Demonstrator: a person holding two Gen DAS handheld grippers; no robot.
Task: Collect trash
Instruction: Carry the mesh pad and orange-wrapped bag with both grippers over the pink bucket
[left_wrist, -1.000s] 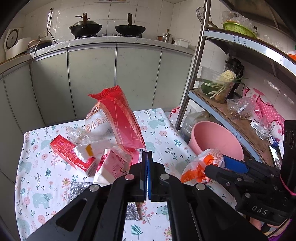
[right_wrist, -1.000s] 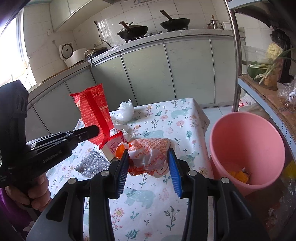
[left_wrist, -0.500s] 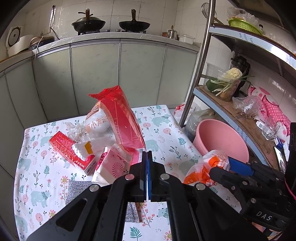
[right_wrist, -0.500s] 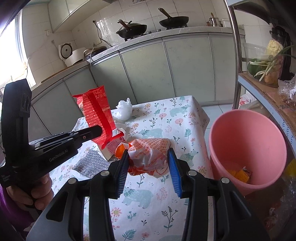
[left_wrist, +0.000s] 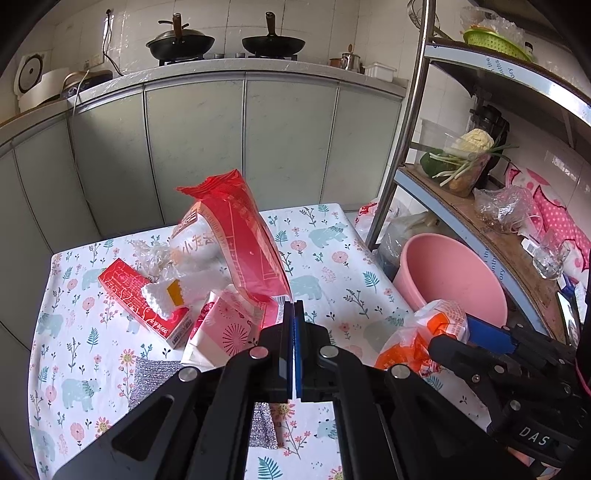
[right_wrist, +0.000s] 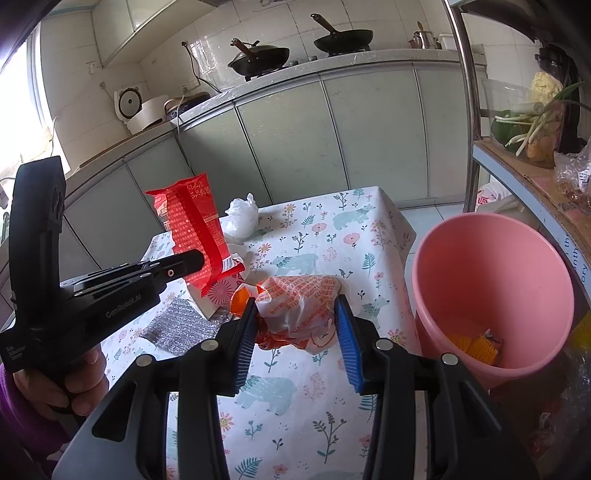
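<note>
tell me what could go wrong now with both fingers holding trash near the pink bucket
1. The crumpled orange-and-white wrapper bulges loosely in the right gripper, short of the pink plastic bucket; released early, it may land on the floral tablecloth.
2. The tall red snack bag is pinched only at its bottom edge by the left gripper, so it could slip out or drag the pink-and-white pack.

Two black woks (left_wrist: 180, 36) stand on the stove. One round pink plastic bucket (right_wrist: 493, 291) stands beside the table. On the floral tablecloth (left_wrist: 321, 254) lie one tall red snack bag (left_wrist: 240, 236), one red carton (left_wrist: 142, 304), one silver scouring pad (right_wrist: 173, 326) and one white knotted plastic bag (right_wrist: 242, 214).
</note>
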